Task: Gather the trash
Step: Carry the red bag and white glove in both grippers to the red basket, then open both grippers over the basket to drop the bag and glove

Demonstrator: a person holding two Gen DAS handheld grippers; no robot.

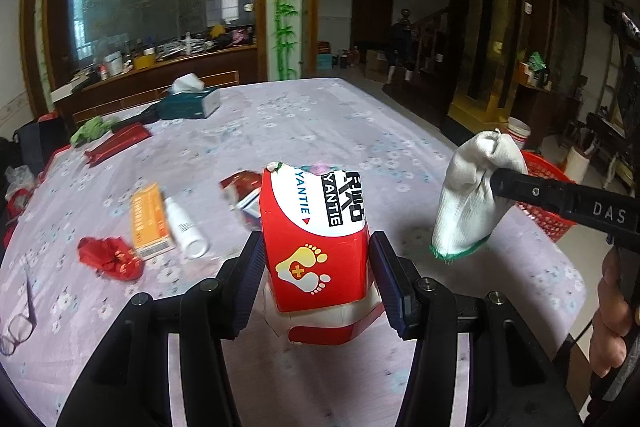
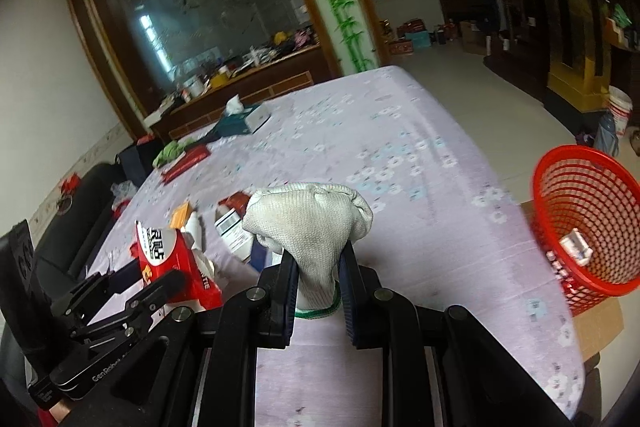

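My left gripper (image 1: 316, 259) is shut on a red and white carton (image 1: 314, 231) with yellow footprints printed on it, held above the flowered tablecloth (image 1: 320, 123). The same carton (image 2: 176, 267) shows at the lower left of the right wrist view. My right gripper (image 2: 318, 267) is shut on a white knit glove (image 2: 308, 223) with a green cuff. In the left wrist view that glove (image 1: 468, 195) hangs to the right, clear of the table. A red mesh basket (image 2: 584, 219) stands past the table's right edge with a small white box inside.
On the table's left lie an orange box (image 1: 148, 223), a white bottle (image 1: 184, 227), a crumpled red wrapper (image 1: 110, 257), glasses (image 1: 20, 323), a red packet (image 1: 118, 143), green cloth (image 1: 92, 129) and a teal tissue box (image 1: 190, 101). A cardboard box (image 2: 600, 323) sits under the basket.
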